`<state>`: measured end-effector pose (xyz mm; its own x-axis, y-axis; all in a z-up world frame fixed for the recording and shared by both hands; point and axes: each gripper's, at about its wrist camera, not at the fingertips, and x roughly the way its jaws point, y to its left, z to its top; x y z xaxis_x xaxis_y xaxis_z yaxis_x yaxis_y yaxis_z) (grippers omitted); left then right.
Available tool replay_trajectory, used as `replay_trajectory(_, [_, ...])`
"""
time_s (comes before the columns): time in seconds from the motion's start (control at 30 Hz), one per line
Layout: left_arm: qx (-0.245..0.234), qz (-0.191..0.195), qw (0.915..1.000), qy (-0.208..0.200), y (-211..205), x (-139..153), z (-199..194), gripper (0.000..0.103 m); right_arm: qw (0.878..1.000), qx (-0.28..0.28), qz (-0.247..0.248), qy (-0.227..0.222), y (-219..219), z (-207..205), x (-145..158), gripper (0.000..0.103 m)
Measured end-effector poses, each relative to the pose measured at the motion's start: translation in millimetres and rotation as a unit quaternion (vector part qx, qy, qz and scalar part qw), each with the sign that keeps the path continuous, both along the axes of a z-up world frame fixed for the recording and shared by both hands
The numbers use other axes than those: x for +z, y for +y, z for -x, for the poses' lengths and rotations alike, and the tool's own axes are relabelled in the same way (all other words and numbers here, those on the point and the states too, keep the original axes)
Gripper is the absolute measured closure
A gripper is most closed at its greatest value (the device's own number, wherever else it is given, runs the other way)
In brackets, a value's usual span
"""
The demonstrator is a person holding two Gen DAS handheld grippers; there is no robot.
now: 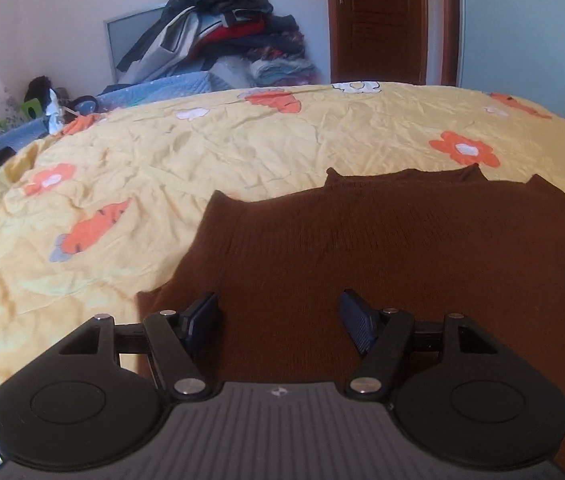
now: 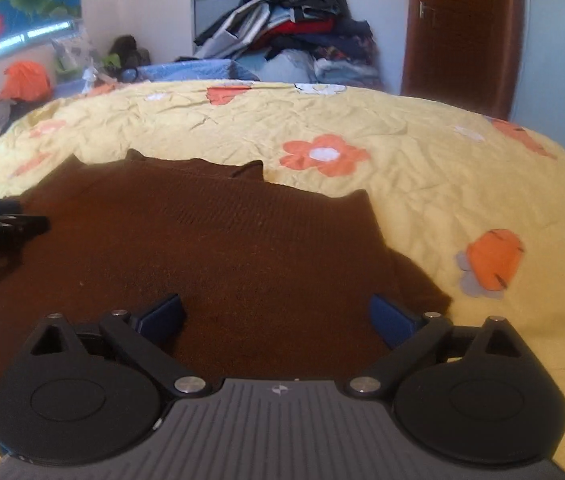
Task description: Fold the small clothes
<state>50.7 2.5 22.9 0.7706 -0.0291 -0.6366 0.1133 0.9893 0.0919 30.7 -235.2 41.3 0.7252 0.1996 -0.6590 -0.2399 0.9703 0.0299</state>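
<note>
Knitwear, a brown sweater (image 1: pixel 382 248), lies flat on the yellow bedspread (image 1: pixel 242 140) just ahead of and under both my grippers. It looks soft, light and floppy, so I'd pinch its near hem corners. My left gripper (image 1: pixel 280 320) and right gripper (image 2: pixel 276 320) gape empty above it.

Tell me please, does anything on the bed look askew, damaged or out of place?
Nothing stands out. The brown sweater lies flat on the yellow flowered bedspread, which is only wrinkled. The clothes heap behind the bed is untidy but not on it. Both hand-held grippers are open above the sweater.
</note>
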Motion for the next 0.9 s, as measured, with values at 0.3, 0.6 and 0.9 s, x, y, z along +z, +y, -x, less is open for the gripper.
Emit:
replay_trajectory(0.3, [-0.082, -0.062, 0.9938, -0.042, -28, -11, 81, 0.033, 0.995, 0.076, 0.052, -0.041, 41, 63, -11, 0.0])
replay_trajectory(0.6, [0.087, 0.237, 0.9657, 0.06, 103, 2, 124, 0.033, 0.998, 0.014, -0.066, -0.009, -11, 103, 26, 0.0])
replay_trajectory(0.9, [0.169, 0.461, 0.8643, 0.108, 134, -21, 118, 0.032, 0.993, 0.01, -0.117, 0.021, -1, 116, 23, 0.0])
